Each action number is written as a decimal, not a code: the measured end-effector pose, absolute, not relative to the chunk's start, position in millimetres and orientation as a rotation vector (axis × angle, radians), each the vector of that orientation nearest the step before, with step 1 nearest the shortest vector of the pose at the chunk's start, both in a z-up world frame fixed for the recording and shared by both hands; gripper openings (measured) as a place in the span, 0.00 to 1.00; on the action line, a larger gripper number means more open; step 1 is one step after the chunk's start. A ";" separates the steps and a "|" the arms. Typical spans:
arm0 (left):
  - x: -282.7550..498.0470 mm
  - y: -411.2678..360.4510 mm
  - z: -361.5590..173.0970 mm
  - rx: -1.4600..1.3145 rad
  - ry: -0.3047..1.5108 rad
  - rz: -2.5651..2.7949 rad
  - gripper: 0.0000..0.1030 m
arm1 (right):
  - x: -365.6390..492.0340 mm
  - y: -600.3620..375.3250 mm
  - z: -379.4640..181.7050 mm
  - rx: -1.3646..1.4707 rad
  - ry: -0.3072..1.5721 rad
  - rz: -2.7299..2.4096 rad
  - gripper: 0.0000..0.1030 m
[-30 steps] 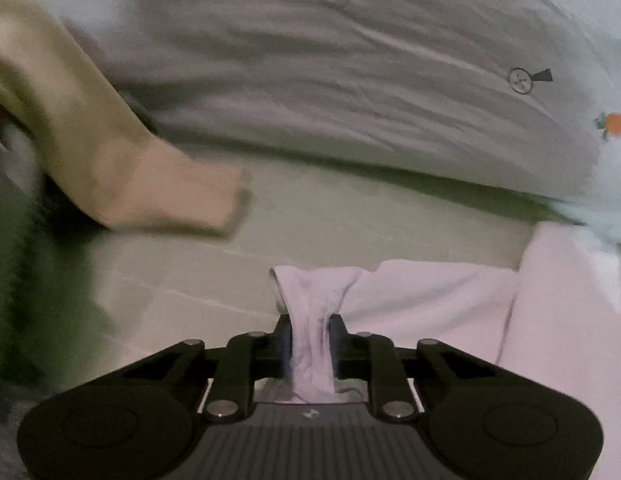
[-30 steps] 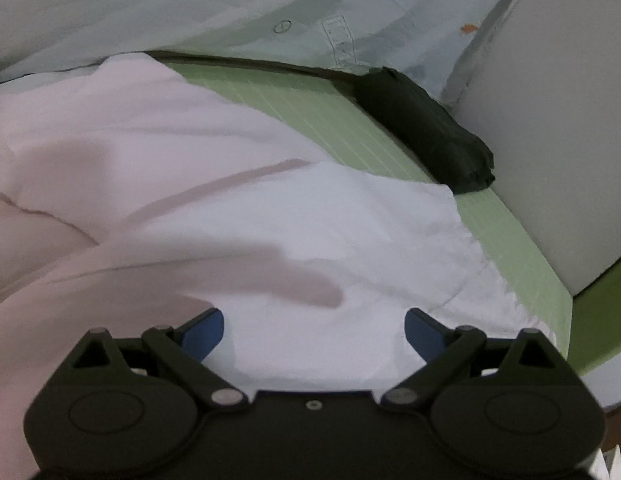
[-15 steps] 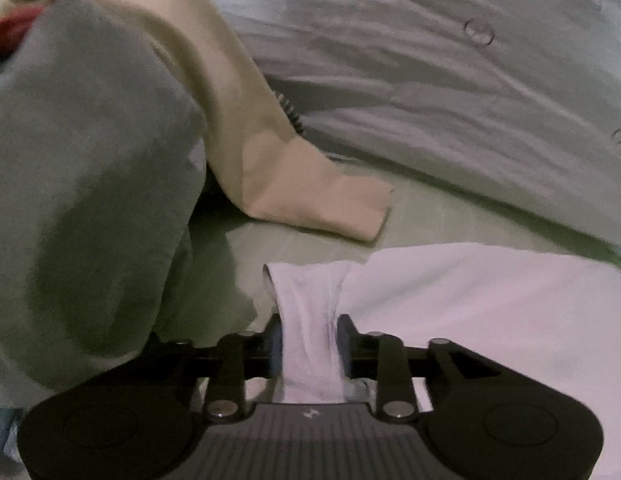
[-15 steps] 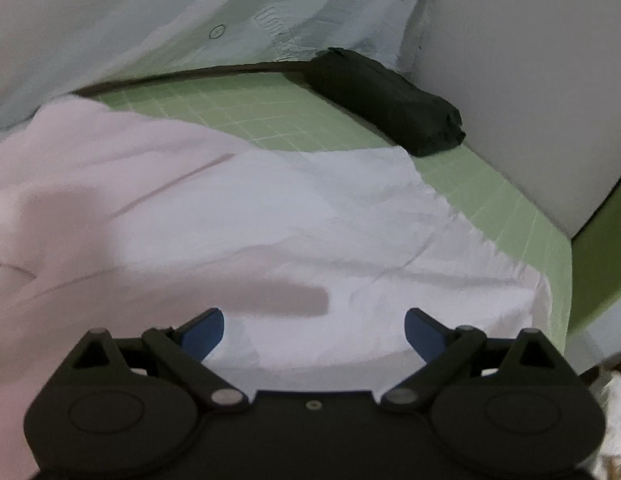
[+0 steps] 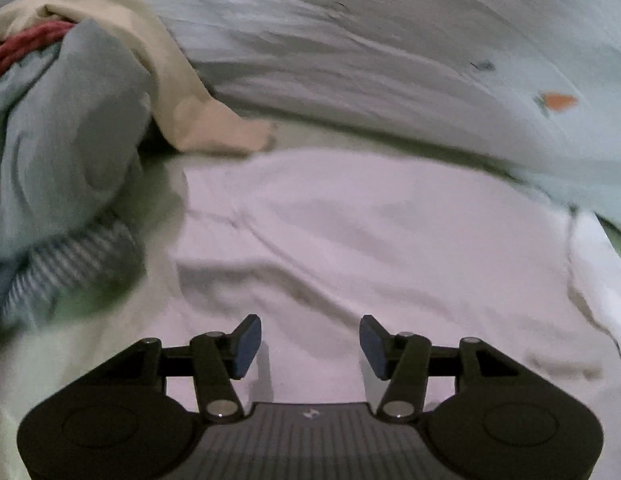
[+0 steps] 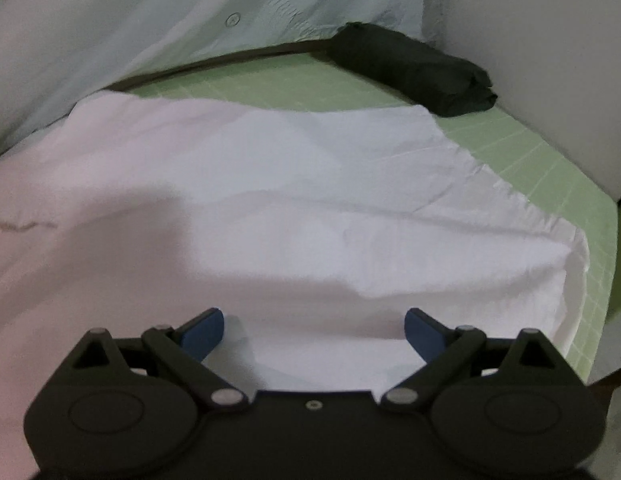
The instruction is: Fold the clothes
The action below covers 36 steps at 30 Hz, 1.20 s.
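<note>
A pale pink-white garment (image 5: 370,232) lies spread on the green gridded mat (image 6: 522,168), also filling the right wrist view as the white garment (image 6: 310,208). My left gripper (image 5: 308,344) hovers over it with its jaws opening and nothing between the blue pads. My right gripper (image 6: 314,336) stands wide open above the garment's near part, holding nothing. The garment's right edge runs close to the mat's border.
A heap of clothes sits at the left: a grey-blue piece (image 5: 66,140), a cream sleeve (image 5: 182,96), a striped piece (image 5: 74,256) and something red (image 5: 26,42). A light patterned sheet (image 5: 390,60) lies behind. A rolled dark garment (image 6: 410,68) rests by a white wall (image 6: 550,60).
My left gripper let go of the bunched white fabric it was pinching, opened, and drew back over the garment. The right gripper shifted sideways, staying open.
</note>
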<state>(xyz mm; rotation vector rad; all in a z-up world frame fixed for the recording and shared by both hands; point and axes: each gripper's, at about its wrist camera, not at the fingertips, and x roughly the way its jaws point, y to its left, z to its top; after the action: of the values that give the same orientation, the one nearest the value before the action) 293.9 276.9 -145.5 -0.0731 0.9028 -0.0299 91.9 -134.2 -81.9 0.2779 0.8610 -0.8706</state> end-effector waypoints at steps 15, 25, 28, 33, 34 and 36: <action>250.4 189.4 -172.2 -0.144 1.042 0.067 0.71 | 150.9 -188.5 -57.2 0.041 0.854 -0.596 0.95; 277.4 184.3 -191.1 -0.194 1.146 0.151 0.88 | 227.7 -177.1 -61.0 0.020 0.822 -0.381 0.95; 282.2 175.3 -194.2 -0.153 1.172 0.148 0.94 | 250.7 -164.6 -61.9 0.032 0.826 -0.331 0.94; 290.7 162.5 -199.0 -0.083 1.207 0.157 1.00 | 275.0 -141.4 -68.4 0.061 0.829 -0.223 0.89; 292.4 162.9 -198.6 -0.087 1.217 0.157 1.00 | 277.0 -136.9 -69.8 0.070 0.830 -0.194 0.87; 293.8 163.5 -199.4 -0.079 1.225 0.144 1.00 | 277.5 -127.5 -73.7 0.091 0.837 -0.149 0.82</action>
<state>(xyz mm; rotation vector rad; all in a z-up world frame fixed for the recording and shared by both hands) 293.8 163.5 -199.4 -0.0785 1.2248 0.1445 277.5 -127.5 -73.7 0.0906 0.8372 -0.1493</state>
